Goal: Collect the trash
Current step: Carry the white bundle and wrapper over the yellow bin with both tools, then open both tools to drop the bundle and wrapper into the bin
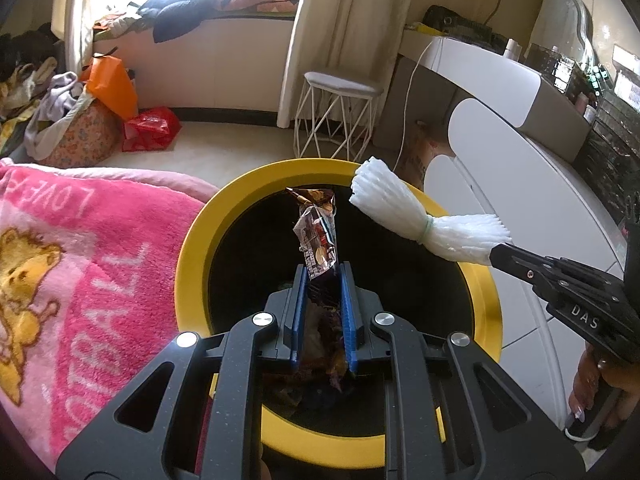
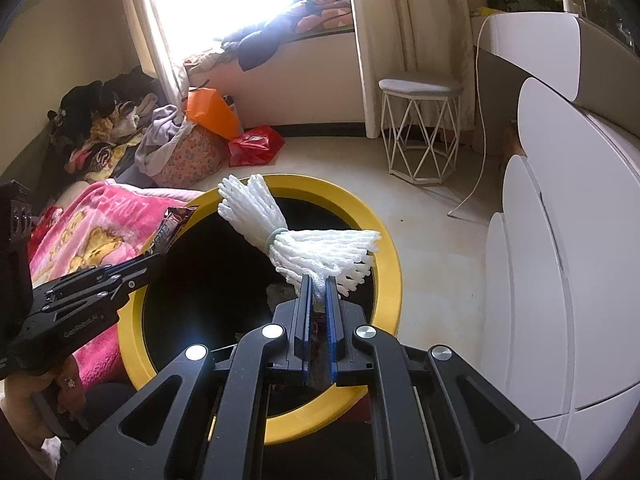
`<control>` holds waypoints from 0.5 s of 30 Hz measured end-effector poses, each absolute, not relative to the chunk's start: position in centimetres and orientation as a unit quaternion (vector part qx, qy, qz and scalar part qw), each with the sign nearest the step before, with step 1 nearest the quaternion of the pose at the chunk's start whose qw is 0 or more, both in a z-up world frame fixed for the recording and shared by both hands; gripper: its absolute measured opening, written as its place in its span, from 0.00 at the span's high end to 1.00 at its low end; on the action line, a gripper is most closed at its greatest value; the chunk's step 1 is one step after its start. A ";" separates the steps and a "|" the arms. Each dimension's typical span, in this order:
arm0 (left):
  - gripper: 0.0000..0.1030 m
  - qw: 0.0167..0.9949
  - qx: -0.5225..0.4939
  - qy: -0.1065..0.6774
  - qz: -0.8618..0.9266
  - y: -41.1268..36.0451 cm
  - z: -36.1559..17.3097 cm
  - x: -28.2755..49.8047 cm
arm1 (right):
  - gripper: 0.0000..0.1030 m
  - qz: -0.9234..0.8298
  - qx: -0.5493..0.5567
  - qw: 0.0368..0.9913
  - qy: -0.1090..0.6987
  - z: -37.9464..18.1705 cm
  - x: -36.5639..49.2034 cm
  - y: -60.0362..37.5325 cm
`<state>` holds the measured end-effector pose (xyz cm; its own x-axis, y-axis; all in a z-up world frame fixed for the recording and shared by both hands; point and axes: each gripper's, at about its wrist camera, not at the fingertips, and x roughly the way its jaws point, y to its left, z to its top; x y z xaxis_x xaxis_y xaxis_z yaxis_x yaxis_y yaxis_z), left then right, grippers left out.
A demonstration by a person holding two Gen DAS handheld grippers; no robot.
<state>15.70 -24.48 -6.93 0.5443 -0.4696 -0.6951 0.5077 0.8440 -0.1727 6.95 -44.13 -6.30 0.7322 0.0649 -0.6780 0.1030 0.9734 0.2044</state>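
Yellow-rimmed round bin (image 1: 192, 240) waits below; left gripper (image 1: 323, 280) pinches a shiny brown snack wrapper (image 1: 317, 236), right gripper (image 2: 319, 292) pinches a white foam net bundle (image 2: 280, 232) that might land on the rim.

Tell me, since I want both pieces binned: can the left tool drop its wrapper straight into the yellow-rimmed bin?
Probably yes: the left tool holds the wrapper over the bin opening; the foam net hangs beside it, not beneath.

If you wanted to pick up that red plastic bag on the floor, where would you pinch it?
Probably at a raised fold on top of the red bag, coming down from above. It lies slumped and crumpled on the floor, so its upper creases stick up for the two fingers to close on; the orange bag and floral bundle crowd its left side, so the right is freer.
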 end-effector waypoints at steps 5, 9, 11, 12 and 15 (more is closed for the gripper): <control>0.89 0.878 0.025 0.390 -0.277 -24.7 -6.9 16.0 | 0.93 -0.007 0.110 0.923 0.367 -6.4 6.9 -43.8; 0.89 0.877 0.022 0.393 -0.276 -24.7 -7.0 16.1 | 0.92 -0.007 0.109 0.923 0.368 -6.3 7.0 -43.7; 0.89 0.877 0.022 0.393 -0.275 -24.6 -6.9 16.1 | 0.92 -0.006 0.108 0.923 0.368 -6.3 7.0 -43.6; 0.89 0.877 0.020 0.394 -0.275 -24.6 -6.9 16.2 | 0.92 -0.005 0.107 0.924 0.368 -6.3 7.0 -43.5; 0.88 0.877 0.019 0.395 -0.275 -24.4 -6.9 16.2 | 0.92 -0.005 0.106 0.923 0.369 -6.2 6.9 -43.3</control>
